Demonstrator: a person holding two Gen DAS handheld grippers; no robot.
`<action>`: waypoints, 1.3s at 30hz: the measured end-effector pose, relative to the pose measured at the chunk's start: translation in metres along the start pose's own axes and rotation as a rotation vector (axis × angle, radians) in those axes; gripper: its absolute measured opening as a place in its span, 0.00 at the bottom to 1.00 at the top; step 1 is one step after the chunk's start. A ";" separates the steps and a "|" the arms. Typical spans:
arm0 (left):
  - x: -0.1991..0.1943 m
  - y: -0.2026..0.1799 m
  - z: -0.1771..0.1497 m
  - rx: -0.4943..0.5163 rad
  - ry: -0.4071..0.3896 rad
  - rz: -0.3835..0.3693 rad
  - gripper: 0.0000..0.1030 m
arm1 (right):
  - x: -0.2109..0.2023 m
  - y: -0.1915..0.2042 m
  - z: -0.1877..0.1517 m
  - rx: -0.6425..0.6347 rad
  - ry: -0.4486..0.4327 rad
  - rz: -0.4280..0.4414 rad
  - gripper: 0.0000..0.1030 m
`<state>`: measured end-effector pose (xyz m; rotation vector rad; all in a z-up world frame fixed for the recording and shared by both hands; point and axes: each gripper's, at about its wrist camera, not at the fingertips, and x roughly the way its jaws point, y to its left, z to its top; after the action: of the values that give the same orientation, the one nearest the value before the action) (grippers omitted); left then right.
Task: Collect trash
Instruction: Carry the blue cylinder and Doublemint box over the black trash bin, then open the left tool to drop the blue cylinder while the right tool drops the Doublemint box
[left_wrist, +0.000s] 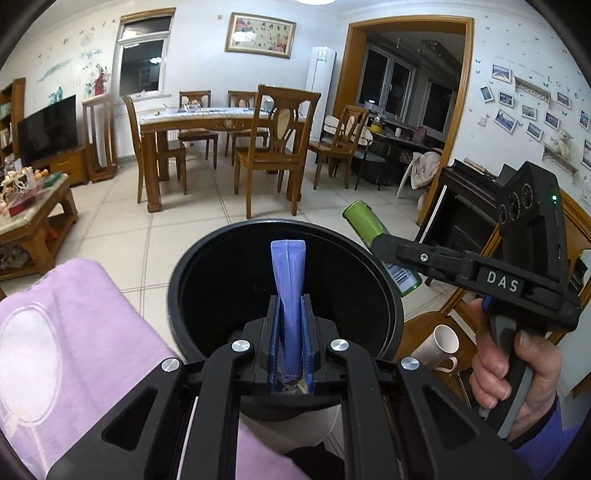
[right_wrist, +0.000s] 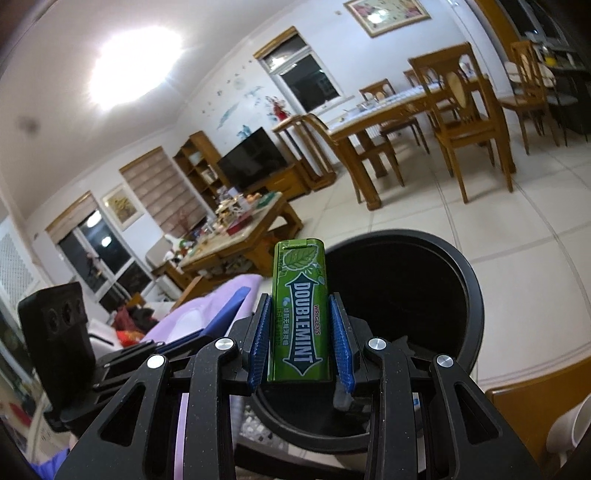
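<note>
The left gripper has its jaws closed narrowly on a blue wrapper, which stands up in the middle of the left wrist view, directly over the dark mouth of the black bin. The right gripper clamps a green gum pack by its long sides; in the right wrist view the pack sits at centre frame, with the bin's opening just to its right and behind it. In the left view the same pack pokes in from the right edge, near the bin's rim rather than squarely above the opening.

The main risk appears to lie with the gum pack — let go from where it hangs, it could strike the rim and bounce onto the tiled floor. The wrapper looks light and creased, so it may cling to a pad or drift as it falls, though it is well placed. Both tools crowd the same opening, so a careless shift could knock one against the other.

A lilac cloth fills the lower left of the left view, just beside the bin, and a white mug lies at lower right, near the bin's side. A dining table with chairs stands well apart in the upper middle. Nothing blocks the bin's mouth.
</note>
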<state>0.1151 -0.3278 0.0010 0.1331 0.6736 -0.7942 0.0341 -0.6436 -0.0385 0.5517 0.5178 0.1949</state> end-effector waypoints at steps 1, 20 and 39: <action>0.003 -0.001 0.000 0.000 0.005 0.000 0.11 | 0.005 0.001 -0.001 0.005 0.004 -0.001 0.31; 0.051 -0.010 0.001 0.005 0.089 0.019 0.16 | 0.045 -0.038 -0.010 0.105 0.031 -0.009 0.48; -0.060 0.034 -0.034 -0.056 0.033 0.134 0.80 | 0.058 0.068 -0.022 -0.049 0.090 0.059 0.55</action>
<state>0.0914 -0.2554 0.0061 0.1394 0.7094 -0.6455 0.0694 -0.5585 -0.0419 0.5121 0.5828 0.2890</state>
